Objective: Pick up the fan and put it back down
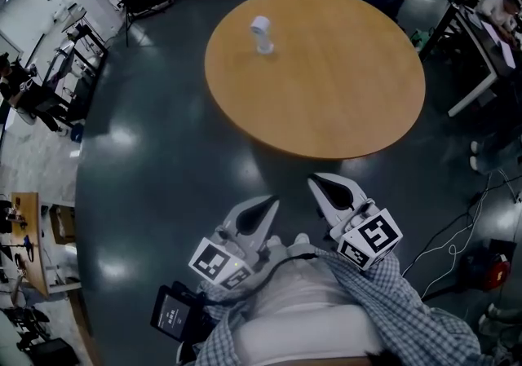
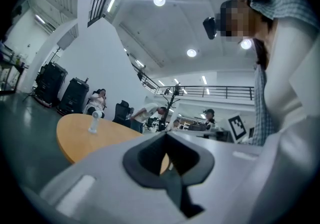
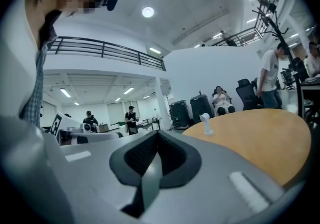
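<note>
Head view, round wooden table [image 1: 326, 79], small fan [image 1: 261, 34] upright, grey floor [image 1: 147, 169]

A: How's the light?
B: Bright round ceiling lamps [image 2: 159, 0] overhead; their glare spots the dark floor [image 1: 122, 138]
A: Sharp?
B: Both gripper views bend hard toward black corners; the close foreground is soft

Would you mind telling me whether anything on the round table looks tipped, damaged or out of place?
Nothing stands out. The white fan stands upright on the round table, toward its far side; the left gripper and right gripper are shut, empty, short of the table.
</note>
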